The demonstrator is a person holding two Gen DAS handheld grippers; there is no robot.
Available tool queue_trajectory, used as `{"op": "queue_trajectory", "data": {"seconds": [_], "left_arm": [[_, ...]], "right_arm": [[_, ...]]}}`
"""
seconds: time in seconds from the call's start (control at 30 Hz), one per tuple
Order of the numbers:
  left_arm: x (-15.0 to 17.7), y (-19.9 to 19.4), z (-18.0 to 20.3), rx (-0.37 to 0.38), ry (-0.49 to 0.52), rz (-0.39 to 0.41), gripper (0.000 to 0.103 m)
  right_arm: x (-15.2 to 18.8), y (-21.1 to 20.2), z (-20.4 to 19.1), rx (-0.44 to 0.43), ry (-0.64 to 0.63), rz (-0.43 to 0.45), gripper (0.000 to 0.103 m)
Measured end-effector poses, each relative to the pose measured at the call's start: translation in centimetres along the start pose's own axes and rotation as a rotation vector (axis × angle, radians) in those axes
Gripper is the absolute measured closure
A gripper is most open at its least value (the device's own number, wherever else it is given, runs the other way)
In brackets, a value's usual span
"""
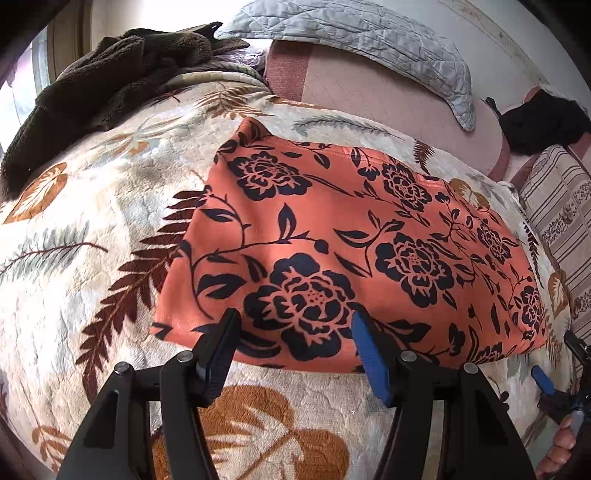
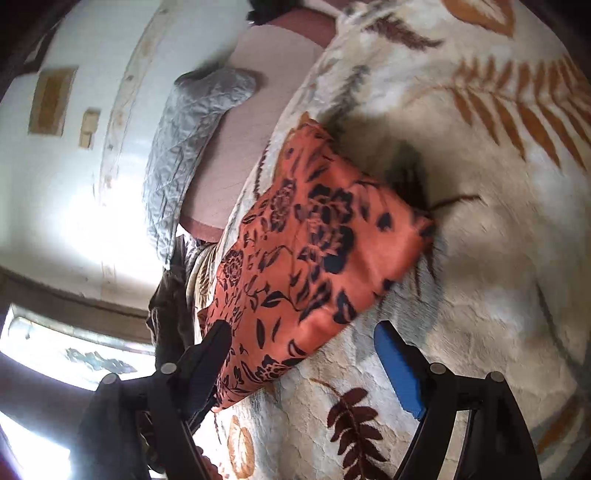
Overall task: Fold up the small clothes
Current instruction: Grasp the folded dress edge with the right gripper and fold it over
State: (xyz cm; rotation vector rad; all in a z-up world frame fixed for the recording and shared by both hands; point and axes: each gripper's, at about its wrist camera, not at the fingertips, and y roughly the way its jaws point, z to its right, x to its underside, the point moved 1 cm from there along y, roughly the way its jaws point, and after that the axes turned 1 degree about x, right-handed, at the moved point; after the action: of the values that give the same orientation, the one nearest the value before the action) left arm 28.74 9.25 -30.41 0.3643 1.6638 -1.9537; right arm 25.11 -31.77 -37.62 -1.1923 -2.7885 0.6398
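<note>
An orange garment with a dark floral print (image 1: 351, 236) lies folded into a flat rectangle on a cream blanket with a leaf pattern (image 1: 92, 229). My left gripper (image 1: 294, 317) hovers over the garment's near edge, open, with nothing pinched between its fingers. At the right edge of the left wrist view the right gripper (image 1: 559, 363) shows beside the garment's right end, with a hand (image 1: 561, 439) behind it. In the blurred right wrist view the right gripper (image 2: 302, 328) stands wide open over the near end of the garment (image 2: 314, 240), its pads apart from the cloth.
A dark brown fleece (image 1: 110, 74) is heaped at the blanket's far left. Behind lie a grey quilted cover (image 1: 351, 33) on a pink cushion (image 1: 369, 96), a black item (image 1: 543, 122) and a striped cloth (image 1: 561, 214). A white wall (image 2: 74, 166) and a window (image 2: 55, 343) show beyond the bed.
</note>
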Motion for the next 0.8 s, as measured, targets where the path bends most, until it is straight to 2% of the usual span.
{"op": "queue_trajectory", "data": {"seconds": [0.1, 0.2, 0.37, 0.43, 0.47, 0.5, 0.6, 0.67, 0.77, 0.8], "left_arm": [[-0.1, 0.0, -0.7, -0.031, -0.014, 0.008, 0.04], [-0.8, 1.0, -1.4, -0.062, -0.019, -0.005, 0.04], [-1.9, 2.3, -2.0, -0.101, -0.017, -0.034, 0.04], [-2.3, 2.2, -2.5, -0.085, -0.033, -0.024, 0.04], [-2.6, 2.1, -2.9, -0.082, -0.043, -0.021, 0.04], [-2.9, 2.2, -3.4, -0.079, -0.055, -0.022, 0.04], [-3.5, 2.5, -5.0, -0.066, -0.108, -0.03, 0.04], [-3.7, 2.9, -6.1, -0.109, -0.127, -0.043, 0.04], [-3.9, 3.0, -8.5, -0.032, -0.244, -0.069, 0.038], [-4.0, 2.7, -9.2, -0.029, -0.274, -0.06, 0.038]], "right_arm": [[-0.3, 0.6, 2.6, -0.051, 0.118, 0.055, 0.021], [-1.5, 1.2, 3.0, -0.061, 0.162, 0.132, 0.021], [-4.1, 3.8, 1.8, 0.031, 0.141, 0.169, 0.024], [-4.8, 5.0, 1.2, 0.075, 0.12, 0.178, 0.038], [-5.1, 5.8, 0.8, 0.097, 0.107, 0.165, 0.062], [-5.3, 6.6, 0.4, 0.11, 0.099, 0.143, 0.073], [-4.9, 6.6, -1.9, 0.181, -0.002, 0.178, 0.078], [-4.4, 5.9, -4.8, 0.216, -0.117, 0.221, 0.079], [-3.0, 5.6, -10.0, 0.246, -0.28, 0.248, 0.08], [-2.2, 5.6, -12.2, 0.25, -0.346, 0.248, 0.08]]}}
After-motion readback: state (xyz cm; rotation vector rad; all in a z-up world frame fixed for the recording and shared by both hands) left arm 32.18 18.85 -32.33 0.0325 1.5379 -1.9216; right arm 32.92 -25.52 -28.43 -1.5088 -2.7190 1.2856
